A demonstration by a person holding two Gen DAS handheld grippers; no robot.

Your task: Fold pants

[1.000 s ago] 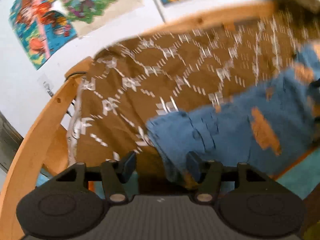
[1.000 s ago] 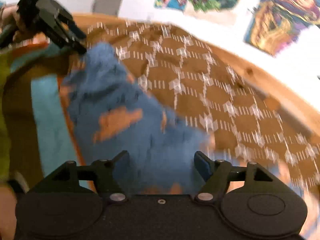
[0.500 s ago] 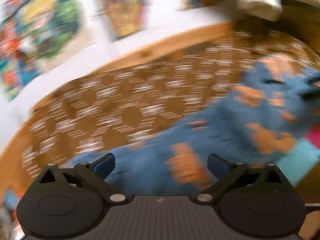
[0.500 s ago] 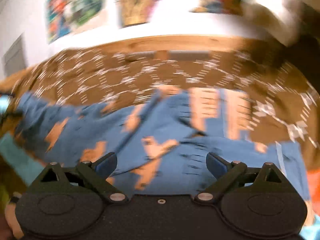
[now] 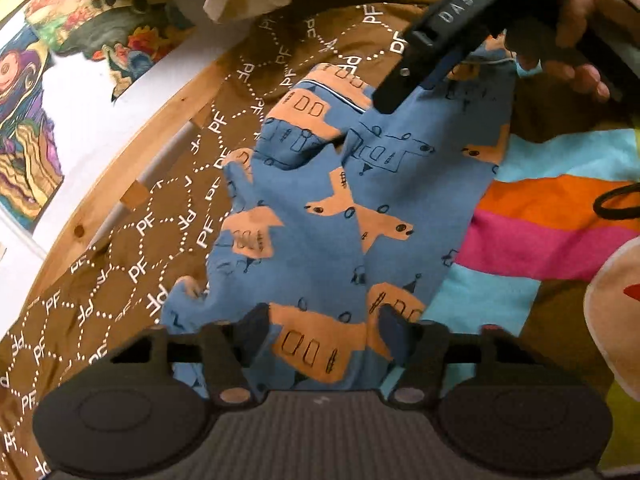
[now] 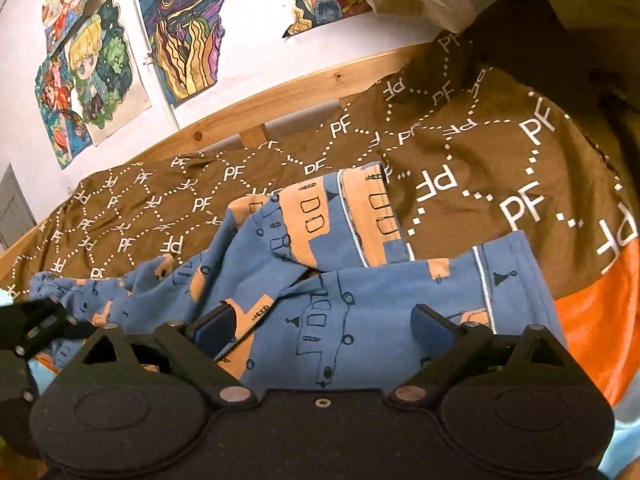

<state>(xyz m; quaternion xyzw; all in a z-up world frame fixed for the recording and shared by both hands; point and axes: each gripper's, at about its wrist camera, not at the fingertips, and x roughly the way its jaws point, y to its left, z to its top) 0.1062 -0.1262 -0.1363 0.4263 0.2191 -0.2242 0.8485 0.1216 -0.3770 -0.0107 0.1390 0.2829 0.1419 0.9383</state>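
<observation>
Both grippers have swung round over the blue pants (image 5: 320,208), now spread across the brown blanket (image 5: 168,216). Left gripper (image 5: 320,330) and right gripper (image 6: 324,322) hover with fingers apart, gripping nothing.

White wall (image 6: 256,72), posters (image 6: 180,28), probably bed frame (image 6: 304,92)

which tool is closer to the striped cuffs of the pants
Right. The right tool hangs open right beside the striped cuffs; the left tool is open at the pants' opposite end.
</observation>
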